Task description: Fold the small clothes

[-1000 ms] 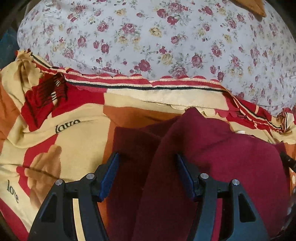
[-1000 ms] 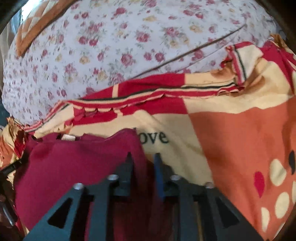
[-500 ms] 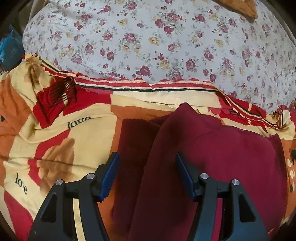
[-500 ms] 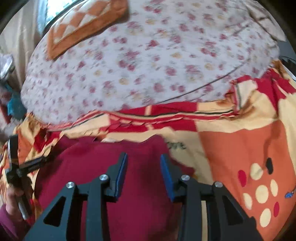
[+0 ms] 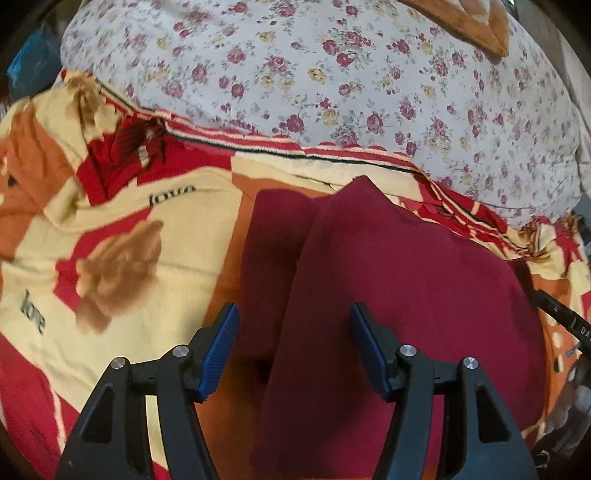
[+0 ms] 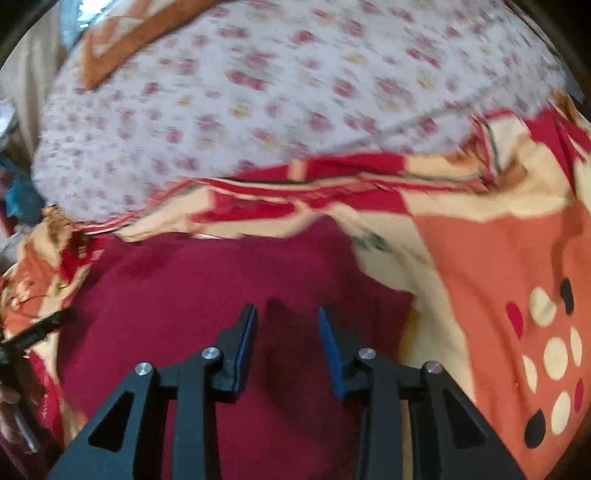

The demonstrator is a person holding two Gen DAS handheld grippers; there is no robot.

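Note:
A dark red garment [image 5: 406,277] lies on a patterned blanket, with a long folded flap running down its left side. My left gripper [image 5: 292,308] hovers open above that flap, blue pads wide apart and nothing pressed between them. In the right wrist view the same garment [image 6: 184,288] spreads out flat. My right gripper [image 6: 287,308] hangs over its right part with a narrower gap, pads clear of the cloth. A black piece of the right gripper [image 5: 557,310] shows at the left wrist view's right edge, and part of the left gripper [image 6: 33,332] at the other view's left edge.
The red, cream and orange blanket [image 5: 110,229] with "love" lettering covers the near bed and continues to the right [image 6: 498,258]. Behind it lies a white sheet with red flowers [image 5: 332,74]. An orange cushion [image 5: 472,22] sits at the far edge.
Both grippers have lifted and pulled back from the garment, so more of it and the bed shows. The right view is now blurred by motion. The garment lies as before.

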